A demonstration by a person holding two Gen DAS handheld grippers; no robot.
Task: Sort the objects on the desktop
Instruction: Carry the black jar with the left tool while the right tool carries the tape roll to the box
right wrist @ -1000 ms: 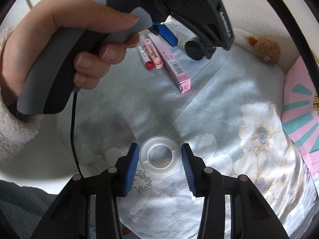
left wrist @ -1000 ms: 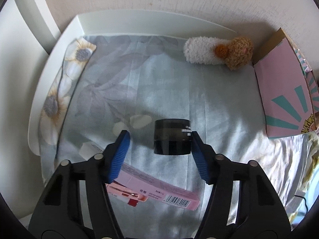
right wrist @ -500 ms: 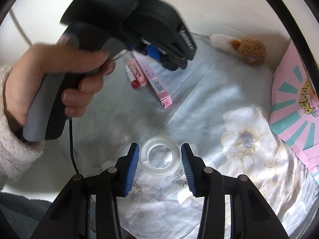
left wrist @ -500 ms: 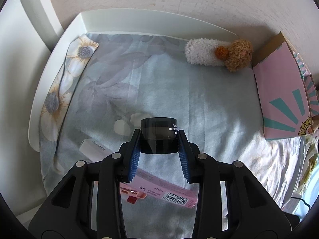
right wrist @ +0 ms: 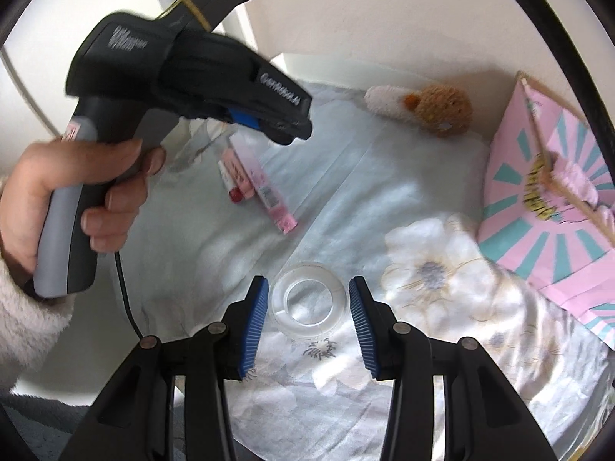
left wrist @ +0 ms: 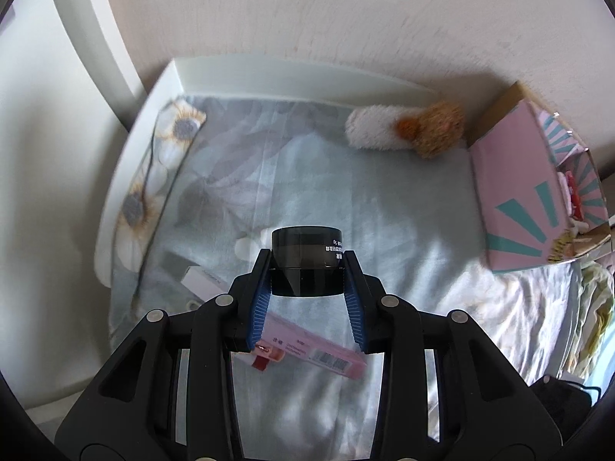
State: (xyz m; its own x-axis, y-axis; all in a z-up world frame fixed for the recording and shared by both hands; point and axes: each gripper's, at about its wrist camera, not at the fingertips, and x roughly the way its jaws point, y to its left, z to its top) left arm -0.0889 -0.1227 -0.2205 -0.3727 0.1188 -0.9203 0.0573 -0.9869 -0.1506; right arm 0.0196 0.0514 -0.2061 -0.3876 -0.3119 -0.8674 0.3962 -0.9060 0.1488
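From the left wrist, the left gripper (left wrist: 307,288) is clamped on a small black jar (left wrist: 306,265), its blue pads pressing the jar's round wall from either side, and the jar hangs clear of the pale flowered cloth (left wrist: 326,176). The jar looks rigid, probably glass or hard plastic and a little heavy for its size; its smooth curved side could slip or twist, so a hold low on the body, square across the widest part, seems safest. Below it lie a long pink box (left wrist: 307,353) and a lipstick (left wrist: 263,359), with a plush toy (left wrist: 407,130) by the back wall and a pink carton (left wrist: 519,199) to the right. From the right wrist, the right gripper (right wrist: 307,319) stands spread, its pads either side of a clear tape roll (right wrist: 307,303) lying flat on the cloth without touching it. The roll is likely light, stiff and slick, so pinching across its outer rim should serve. The left hand (right wrist: 73,196) carries its gripper above the pink box.
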